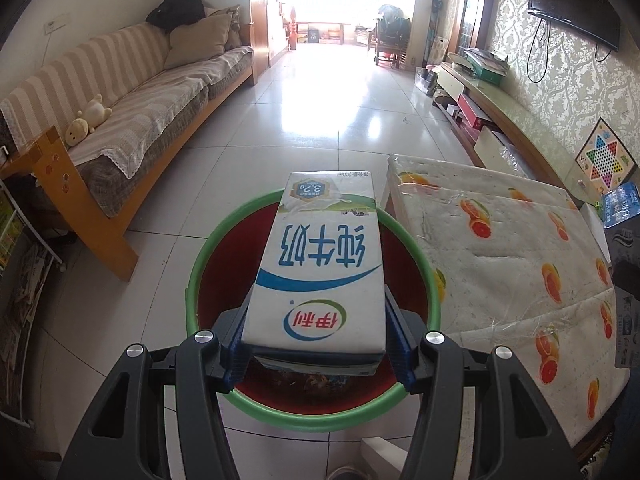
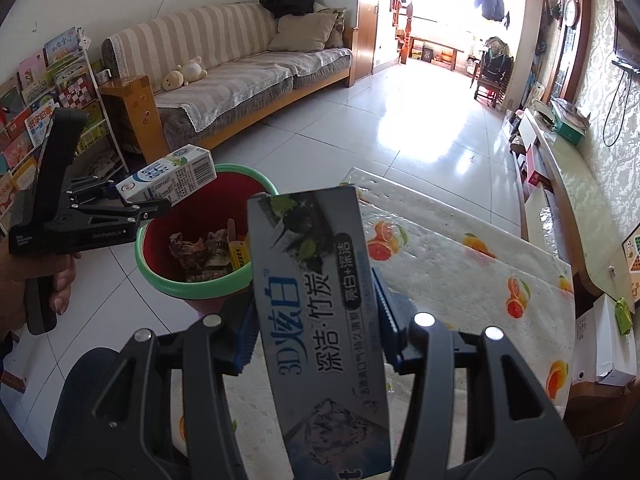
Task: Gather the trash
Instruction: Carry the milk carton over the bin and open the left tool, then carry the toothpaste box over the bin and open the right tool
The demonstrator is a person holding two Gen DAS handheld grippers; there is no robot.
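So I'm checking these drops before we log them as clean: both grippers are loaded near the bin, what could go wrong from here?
1. The left gripper grips the white milk carton only by its near end; the carton could tip out early, though it sits over the green-rimmed red bin.
2. The right gripper holds the grey toothpaste box above the fruit-print tablecloth; released now, it likely misses the bin.

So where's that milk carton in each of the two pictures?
Left wrist: the milk carton fills the lower middle, clamped in the left claw, right above the bin.
Right wrist: the carton sits small at middle left, held over the bin.
Shared landmark: the green-rimmed red bin, beside the fruit-print tablecloth.
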